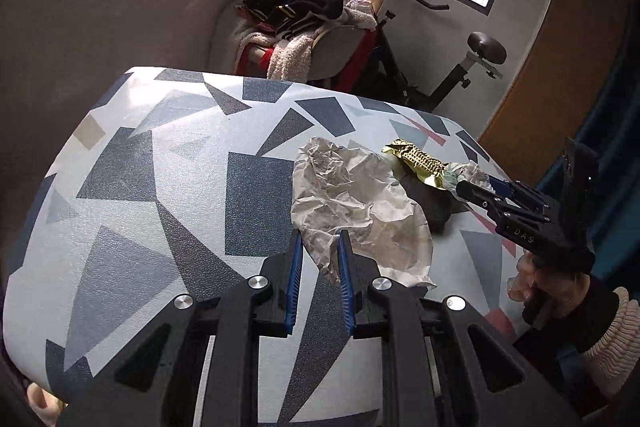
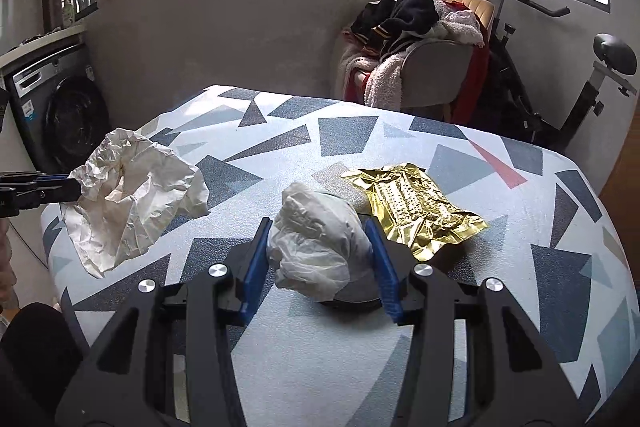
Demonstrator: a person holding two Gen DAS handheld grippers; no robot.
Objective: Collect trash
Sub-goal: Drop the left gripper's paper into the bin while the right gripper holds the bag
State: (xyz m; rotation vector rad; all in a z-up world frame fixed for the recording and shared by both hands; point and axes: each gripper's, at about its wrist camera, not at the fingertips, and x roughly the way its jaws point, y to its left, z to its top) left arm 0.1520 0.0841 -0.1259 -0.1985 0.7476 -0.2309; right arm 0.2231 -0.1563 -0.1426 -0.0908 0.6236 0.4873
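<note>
A large crumpled white paper point(image 1: 352, 203) hangs from my left gripper point(image 1: 320, 247), whose blue pads are shut on its near corner. In the right wrist view the same paper point(image 2: 132, 195) is held up at the table's left edge by the left gripper point(image 2: 60, 191). My right gripper point(image 2: 318, 231) is shut on a wad of white plastic bag point(image 2: 316, 247), which casts a dark shadow on the table below. From the left wrist view the right gripper point(image 1: 476, 187) shows at the right with the wad point(image 1: 468, 173) at its tips. A gold foil wrapper point(image 2: 416, 211) lies flat just beyond it.
The table point(image 1: 140, 187) has a cloth of grey and blue shapes. Behind it stand a chair heaped with clothes point(image 2: 416, 39) and an exercise bike point(image 2: 560, 87). A washing machine point(image 2: 60, 115) is at the left. A person's hand point(image 1: 532, 283) holds the right gripper.
</note>
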